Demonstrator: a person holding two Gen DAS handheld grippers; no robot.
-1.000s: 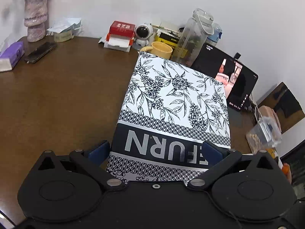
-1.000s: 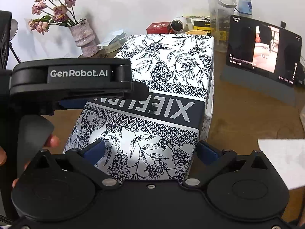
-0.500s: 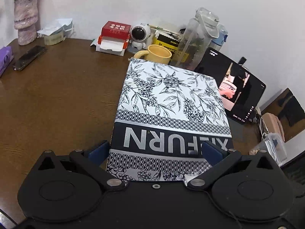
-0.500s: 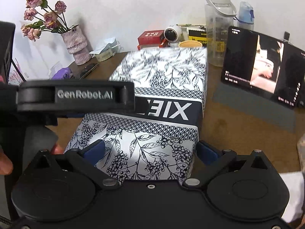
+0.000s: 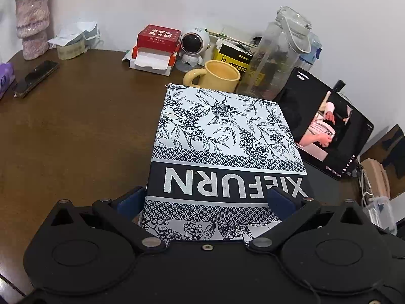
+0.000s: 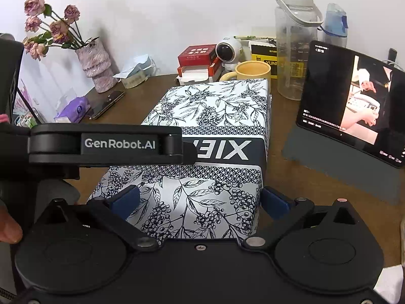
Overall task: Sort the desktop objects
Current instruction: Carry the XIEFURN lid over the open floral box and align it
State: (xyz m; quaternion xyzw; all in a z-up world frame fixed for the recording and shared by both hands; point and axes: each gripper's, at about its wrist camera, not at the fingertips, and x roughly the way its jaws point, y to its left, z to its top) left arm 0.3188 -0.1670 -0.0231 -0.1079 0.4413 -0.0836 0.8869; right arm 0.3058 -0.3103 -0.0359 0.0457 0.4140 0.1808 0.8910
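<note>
Box [image 5: 222,136] on the table [image 5: 76,136], clasped at two sides: left gripper [image 5: 206,201] and right gripper [image 6: 200,200] each pinch it with wide-spread jaws. White, blue floral print, dark lettered band.

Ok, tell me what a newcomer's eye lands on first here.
The big black-and-white box with a leaf-and-berry print and a dark lettered band fills the middle of the brown wooden table, flanked by both claws. To its right a propped black tablet glows with video. Behind it stand a yellow ceramic mug and a tall clear plastic jug.
</note>
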